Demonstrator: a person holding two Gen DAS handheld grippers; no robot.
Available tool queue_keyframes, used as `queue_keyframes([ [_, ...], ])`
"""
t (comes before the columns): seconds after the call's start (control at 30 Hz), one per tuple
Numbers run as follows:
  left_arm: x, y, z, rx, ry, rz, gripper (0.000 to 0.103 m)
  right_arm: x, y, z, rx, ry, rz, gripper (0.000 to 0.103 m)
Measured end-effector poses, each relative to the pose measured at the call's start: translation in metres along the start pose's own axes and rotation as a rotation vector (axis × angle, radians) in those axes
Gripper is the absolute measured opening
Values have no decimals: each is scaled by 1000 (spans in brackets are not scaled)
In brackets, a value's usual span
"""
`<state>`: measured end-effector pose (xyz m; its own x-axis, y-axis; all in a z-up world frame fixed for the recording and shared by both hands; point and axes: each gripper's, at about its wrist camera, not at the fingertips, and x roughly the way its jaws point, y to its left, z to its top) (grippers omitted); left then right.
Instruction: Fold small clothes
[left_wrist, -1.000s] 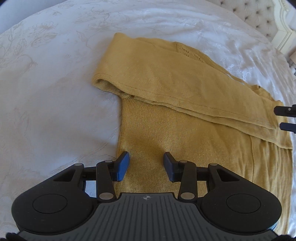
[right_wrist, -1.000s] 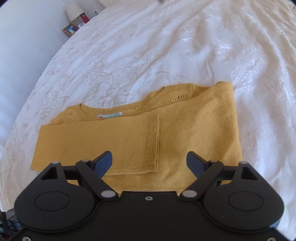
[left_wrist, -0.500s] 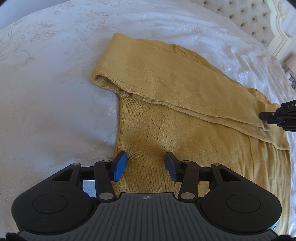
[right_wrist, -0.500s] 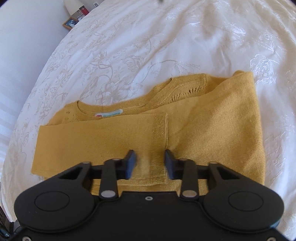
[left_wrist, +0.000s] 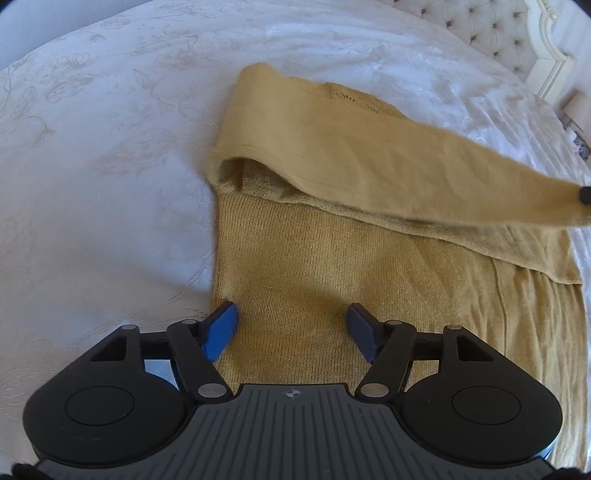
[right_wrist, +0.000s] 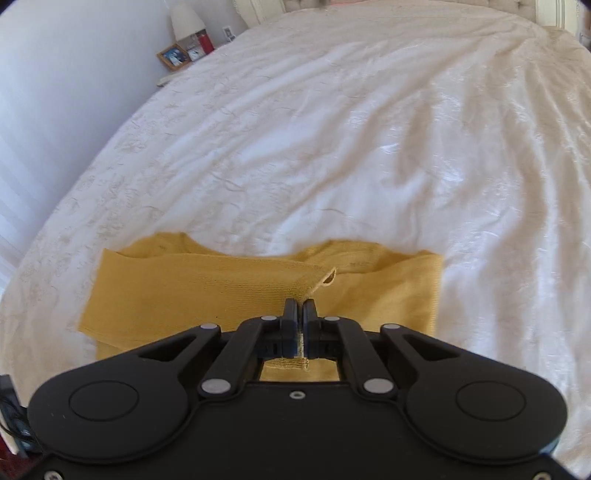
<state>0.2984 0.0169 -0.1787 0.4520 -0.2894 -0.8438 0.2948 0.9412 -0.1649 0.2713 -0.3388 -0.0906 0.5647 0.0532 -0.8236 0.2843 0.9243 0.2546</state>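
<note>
Lifting off the bed (right_wrist: 332, 129), the right tool (right_wrist: 299, 308) has just clamped the sleeve cuff (right_wrist: 314, 284) of the mustard sweater (left_wrist: 314, 266) and raised it, so the sleeve fold is being redone. The left tool (left_wrist: 293, 325), jaws opening, hovers empty over the sweater's near-left hem.

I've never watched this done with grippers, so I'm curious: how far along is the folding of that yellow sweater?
Partway. The yellow sweater lies flat on the white bedspread, one sleeve folded across it. In hand: the right gripper is shut on the sleeve cuff and holds it raised off the body. The left gripper is opening over the hem, gripping nothing. Left: laying that sleeve and folding the body.
</note>
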Motion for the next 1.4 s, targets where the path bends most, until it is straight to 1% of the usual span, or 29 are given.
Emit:
queue_keyframes([
  [0.1,0,0,1,-1,4,-3,67,14,-12,-7,-11,43,-60,9],
  [0.3,1,3,3,7,16,-20,68,37,-8,-13,-93,90,-133,10],
  [0.4,2,2,4,17,25,-32,72,47,-11,-15,-88,109,-181,16],
  [0.43,2,2,5,22,29,-37,76,49,-14,-17,-79,111,-197,21],
  [0.47,2,0,5,28,34,-44,78,51,-17,-18,-66,114,-208,29],
  [0.5,3,-1,5,36,40,-51,82,51,-20,-20,-50,116,-213,47],
  [0.53,4,-3,6,47,47,-54,86,51,-24,-21,-32,115,-213,59],
  [0.6,7,-7,8,79,66,-59,91,47,-31,-24,6,110,-209,68],
  [0.63,8,-9,9,93,74,-57,93,44,-33,-26,20,107,-209,69],
  [0.7,11,-14,10,121,91,-57,98,33,-35,-27,49,82,-200,69],
  [0.77,13,-17,10,131,97,-54,100,22,-34,-25,62,31,-161,69],
  [0.83,15,-19,10,134,97,-52,102,18,-32,-20,66,4,-115,70],
  [0.97,17,-22,10,147,96,-36,103,33,-35,-10,138,21,-34,70],
  [1.07,17,-22,10,146,96,-37,103,48,-37,-6,170,47,-13,70],
  [1.1,17,-22,11,146,96,-38,103,50,-35,-4,160,50,-5,57],
  [1.13,17,-22,10,148,95,-38,103,49,-31,-2,129,37,-8,22],
  [1.17,16,-22,10,149,92,-38,103,47,-26,0,84,12,-26,13],
  [1.2,16,-21,9,150,89,-38,103,46,-21,1,42,-8,-46,15],
  [1.23,16,-21,8,151,85,-37,103,47,-18,2,16,-10,-73,15],
  [1.3,16,-22,6,157,78,-31,103,55,-19,2,-20,15,-160,16],
  [1.37,15,-23,5,163,81,-25,103,60,-22,0,-32,22,-244,21],
  [1.4,16,-23,6,163,85,-24,103,58,-26,-3,-21,10,-266,36],
])
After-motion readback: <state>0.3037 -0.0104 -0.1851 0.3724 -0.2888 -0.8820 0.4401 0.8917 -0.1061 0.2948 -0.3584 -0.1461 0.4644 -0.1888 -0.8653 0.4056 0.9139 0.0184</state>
